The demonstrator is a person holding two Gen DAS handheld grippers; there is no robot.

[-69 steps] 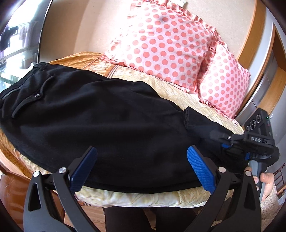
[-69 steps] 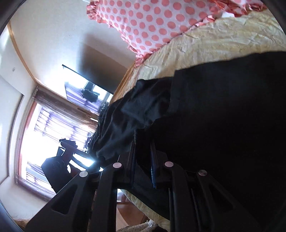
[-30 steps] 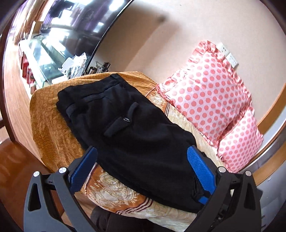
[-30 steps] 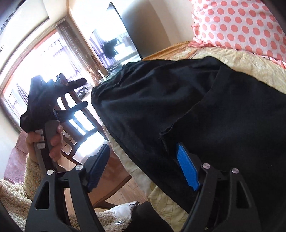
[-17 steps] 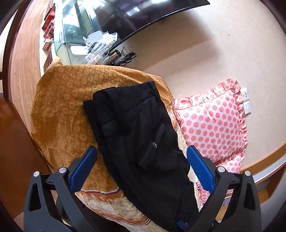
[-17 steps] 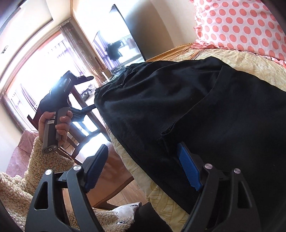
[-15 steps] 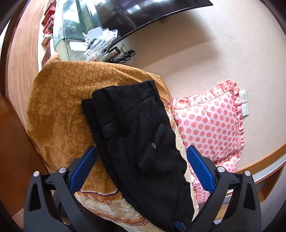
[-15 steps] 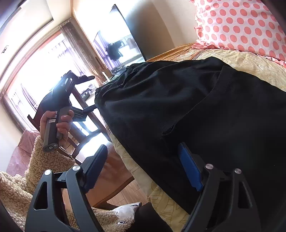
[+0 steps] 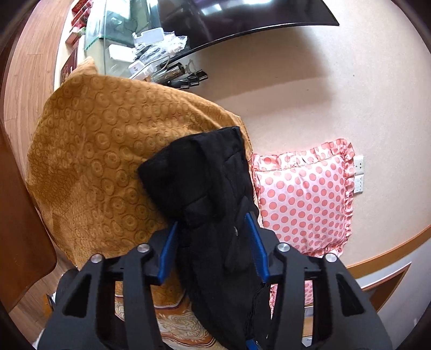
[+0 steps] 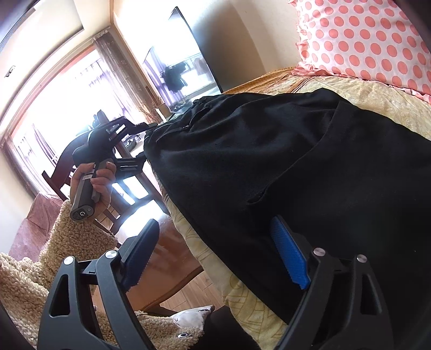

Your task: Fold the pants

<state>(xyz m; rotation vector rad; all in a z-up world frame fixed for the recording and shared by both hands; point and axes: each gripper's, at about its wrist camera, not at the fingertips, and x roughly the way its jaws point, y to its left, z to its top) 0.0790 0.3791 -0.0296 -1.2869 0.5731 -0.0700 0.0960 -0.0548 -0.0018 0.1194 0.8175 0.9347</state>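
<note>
Black pants (image 10: 296,161) lie folded lengthwise across the bed. In the left wrist view the waistband end of the pants (image 9: 204,188) runs between the blue pads of my left gripper (image 9: 214,242), whose jaws have narrowed around the fabric with a gap still showing. In the right wrist view, my left gripper (image 10: 140,142) is at the waistband end by the bed's edge. My right gripper (image 10: 215,258) is open and empty at the near edge of the pants, its right pad (image 10: 288,253) against the fabric.
An orange-gold patterned bedspread (image 9: 107,161) covers the bed. A pink polka-dot pillow (image 9: 304,199) leans on the wall. A glass stand with clutter (image 9: 150,56) and a TV (image 9: 242,16) stand beyond. A wooden chair (image 10: 129,188) stands by the window.
My left gripper swung to the waistband end and its jaws closed in from wide open around the fabric. My right gripper let go of the pants earlier and now stays open.
</note>
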